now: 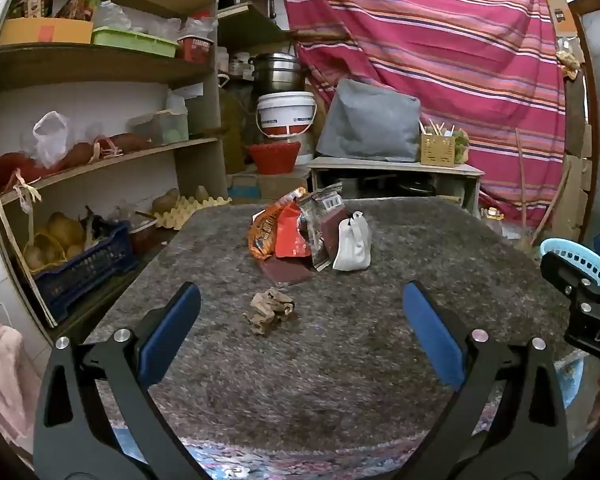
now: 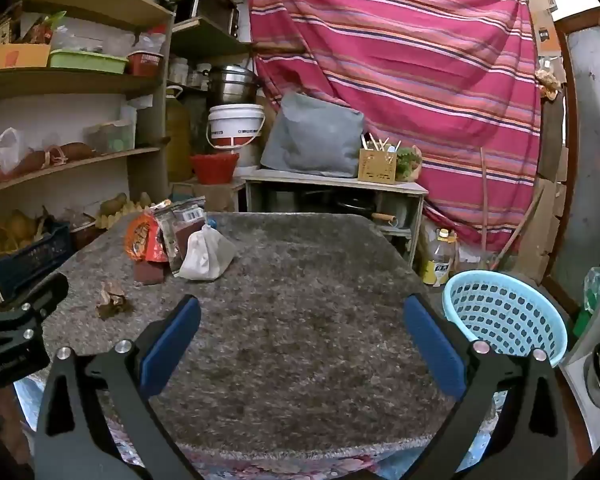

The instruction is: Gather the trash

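Observation:
On the grey felt table (image 1: 340, 360) lies a crumpled brown paper (image 1: 271, 310), just ahead of my left gripper (image 1: 300, 300), which stands open and empty. Farther back sits a pile: an orange snack wrapper (image 1: 274, 232), a clear barcoded packet (image 1: 320, 216), a maroon pad (image 1: 288, 270) and a knotted white bag (image 1: 354, 244). My right gripper (image 2: 300, 312) is open over bare felt (image 2: 300, 340), with nothing between its fingers. From there the brown paper (image 2: 112, 300) and the white bag (image 2: 206, 256) lie to the left. A light blue perforated basket (image 2: 504, 316) stands off the table's right edge.
Wooden shelves (image 1: 100, 160) with crates, bags and egg trays line the left. Behind the table stand a low bench (image 1: 396, 168) with a grey bag, a white bucket (image 1: 286, 114) and a red striped curtain (image 1: 440, 60). An oil bottle (image 2: 440, 258) stands on the floor by the basket.

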Demonstrator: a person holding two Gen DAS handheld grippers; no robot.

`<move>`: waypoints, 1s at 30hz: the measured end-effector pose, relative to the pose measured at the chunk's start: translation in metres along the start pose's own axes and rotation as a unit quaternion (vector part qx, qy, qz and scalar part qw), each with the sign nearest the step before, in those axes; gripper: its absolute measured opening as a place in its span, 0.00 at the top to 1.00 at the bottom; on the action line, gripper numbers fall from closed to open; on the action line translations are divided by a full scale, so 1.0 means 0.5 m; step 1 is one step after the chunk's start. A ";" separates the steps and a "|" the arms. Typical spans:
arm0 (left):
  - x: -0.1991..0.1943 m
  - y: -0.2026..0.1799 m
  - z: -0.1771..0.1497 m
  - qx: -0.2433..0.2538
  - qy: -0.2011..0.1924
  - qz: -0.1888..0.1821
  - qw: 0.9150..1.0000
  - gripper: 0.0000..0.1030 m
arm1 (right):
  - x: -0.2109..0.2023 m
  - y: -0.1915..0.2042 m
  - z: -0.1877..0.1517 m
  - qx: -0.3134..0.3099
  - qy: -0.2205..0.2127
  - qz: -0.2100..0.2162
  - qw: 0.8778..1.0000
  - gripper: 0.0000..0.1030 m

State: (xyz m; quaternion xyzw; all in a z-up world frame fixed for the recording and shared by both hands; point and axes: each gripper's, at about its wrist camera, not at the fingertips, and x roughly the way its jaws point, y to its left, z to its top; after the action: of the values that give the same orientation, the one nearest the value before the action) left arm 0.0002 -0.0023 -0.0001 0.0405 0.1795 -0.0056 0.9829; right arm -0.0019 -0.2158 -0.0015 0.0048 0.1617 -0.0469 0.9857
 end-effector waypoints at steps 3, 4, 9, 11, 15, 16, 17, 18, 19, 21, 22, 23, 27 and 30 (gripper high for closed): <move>-0.001 0.007 0.001 -0.011 -0.002 0.000 1.000 0.05 | 0.001 0.001 0.000 -0.005 0.006 -0.002 1.000 0.04; -0.001 0.008 0.001 -0.011 -0.002 -0.001 1.000 0.05 | 0.001 0.001 0.000 -0.006 0.006 -0.003 1.000 0.04; 0.008 0.017 0.004 -0.011 -0.001 0.002 1.000 0.05 | 0.006 0.001 0.000 -0.003 0.007 -0.003 1.000 0.04; -0.007 0.008 0.000 -0.009 -0.011 0.006 1.000 0.05 | 0.003 0.001 0.001 -0.003 0.005 -0.001 1.000 0.04; -0.012 0.014 0.003 -0.009 -0.010 0.010 1.000 0.05 | 0.005 0.000 0.003 -0.001 0.005 -0.001 1.000 0.04; -0.010 0.016 0.005 -0.009 -0.008 0.011 1.000 0.05 | 0.004 -0.002 0.003 -0.001 0.005 0.000 1.000 0.04; -0.010 0.017 0.005 -0.010 -0.008 0.011 1.000 0.05 | 0.005 -0.001 0.003 -0.001 0.005 0.000 1.000 0.04; -0.011 0.019 0.005 -0.011 -0.008 0.011 1.000 0.05 | 0.005 -0.002 0.004 -0.001 0.005 0.000 1.000 0.04; -0.011 0.019 0.005 -0.011 -0.008 0.011 1.000 0.05 | 0.005 -0.001 0.003 -0.001 0.005 -0.001 1.000 0.04; -0.010 0.017 0.003 -0.010 -0.008 0.011 1.000 0.05 | 0.005 -0.001 0.004 -0.001 0.005 0.000 1.000 0.04; -0.009 0.018 0.003 -0.009 -0.008 0.011 1.000 0.05 | 0.005 -0.001 0.004 -0.002 0.005 0.000 1.000 0.04; -0.009 0.018 0.003 -0.010 -0.008 0.011 1.000 0.05 | 0.005 -0.001 0.004 -0.002 0.005 -0.001 1.000 0.04; -0.009 0.020 0.004 -0.011 -0.008 0.010 1.000 0.05 | 0.006 -0.001 0.004 -0.001 0.005 -0.001 1.000 0.04; -0.008 0.021 0.002 -0.011 -0.008 0.010 1.000 0.05 | 0.006 -0.001 0.005 -0.001 0.005 -0.001 1.000 0.04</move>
State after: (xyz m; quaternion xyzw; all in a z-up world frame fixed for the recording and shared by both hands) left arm -0.0031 0.0080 0.0033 0.0316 0.1715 0.0063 0.9847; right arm 0.0018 -0.2164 -0.0003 0.0035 0.1667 -0.0479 0.9848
